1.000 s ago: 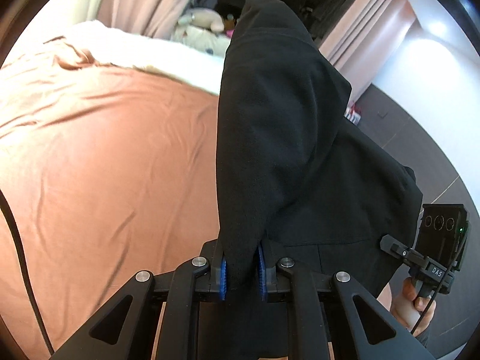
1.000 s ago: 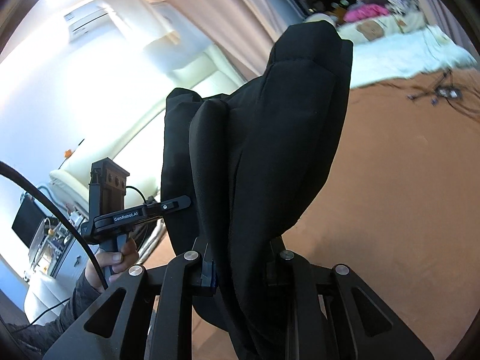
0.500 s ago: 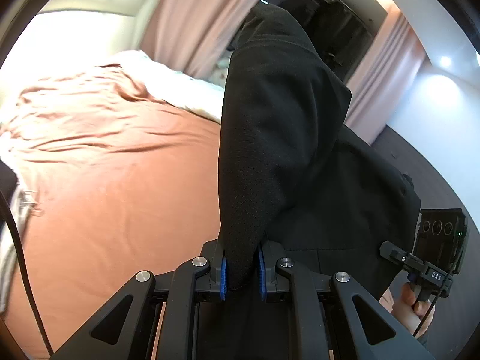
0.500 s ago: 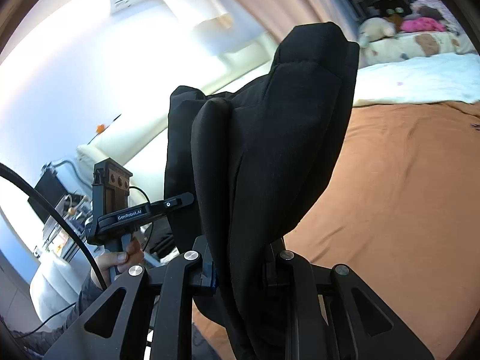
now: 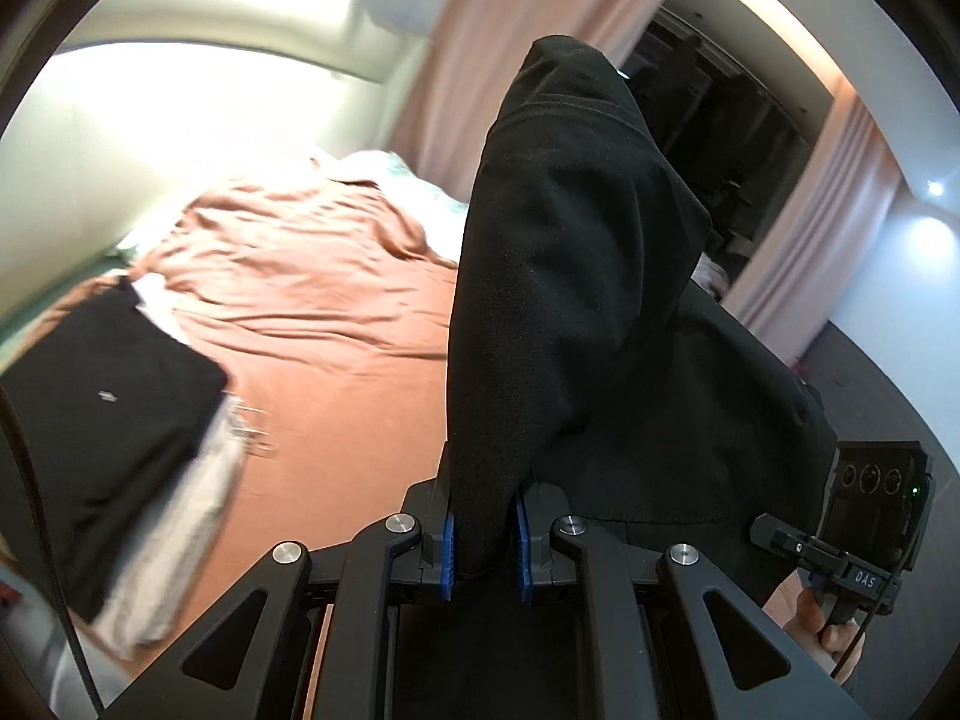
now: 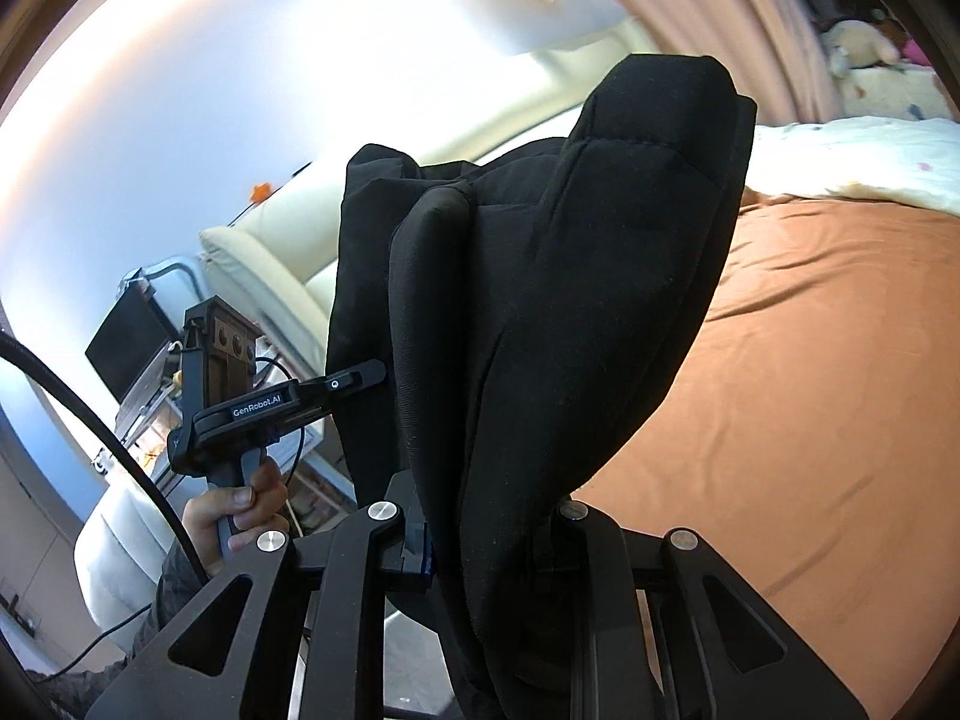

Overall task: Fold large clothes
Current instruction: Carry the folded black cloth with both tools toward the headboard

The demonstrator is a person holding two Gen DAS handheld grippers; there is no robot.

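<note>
A large black garment (image 5: 576, 312) hangs in the air above the bed, held between both grippers. My left gripper (image 5: 483, 531) is shut on one edge of it, the cloth pinched between the blue pads. My right gripper (image 6: 486, 534) is shut on a thick bunched fold of the same garment (image 6: 558, 312). The cloth stands up in front of both cameras and hides much of the view. The right gripper's body shows at the lower right of the left wrist view (image 5: 864, 516); the left one shows at the left of the right wrist view (image 6: 240, 396).
The bed has a rust-brown sheet (image 5: 336, 312) (image 6: 810, 360). A folded stack of black and light clothes (image 5: 114, 432) lies at its left. A white quilt (image 6: 852, 156), pink curtains (image 5: 480, 60), a cream headboard (image 6: 264, 264) and a shelf (image 6: 138, 372) surround it.
Both grippers have swung left with the garment still held. The folded clothes stack has come into the left wrist view, and the shelf and headboard into the right wrist view.
</note>
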